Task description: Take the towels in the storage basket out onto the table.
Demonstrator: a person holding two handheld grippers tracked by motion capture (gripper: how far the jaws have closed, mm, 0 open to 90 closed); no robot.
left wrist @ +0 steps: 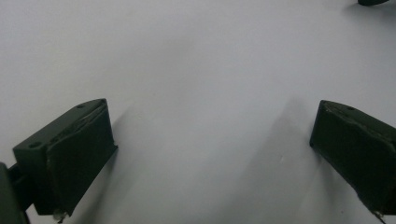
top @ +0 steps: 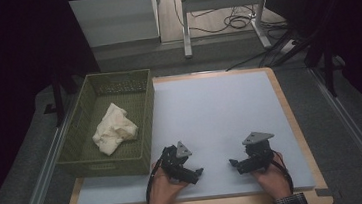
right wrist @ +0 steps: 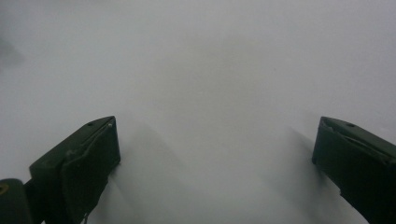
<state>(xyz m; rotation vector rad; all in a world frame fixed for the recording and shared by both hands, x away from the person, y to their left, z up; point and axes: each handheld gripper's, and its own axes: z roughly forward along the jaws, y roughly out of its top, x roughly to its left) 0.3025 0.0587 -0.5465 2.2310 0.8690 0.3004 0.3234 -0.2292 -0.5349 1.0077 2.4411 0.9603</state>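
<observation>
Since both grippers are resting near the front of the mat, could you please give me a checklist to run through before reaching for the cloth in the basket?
1. Left gripper open with nothing between its jaws: ok.
2. Right gripper open with nothing between its jaws: ok.
3. Cream cloth lies crumpled inside the green basket: ok.
4. Basket stands upright at the left edge of the grey mat: ok.
5. Bare mat between grippers and basket: ok.
6. Anything hidden under the cloth: cannot tell.

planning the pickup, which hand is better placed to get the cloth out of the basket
Left. The left tool rests just off the green basket's near right corner, where the crumpled cream cloth lies. The right tool sits farther across the mat. Both are open and empty.
</observation>
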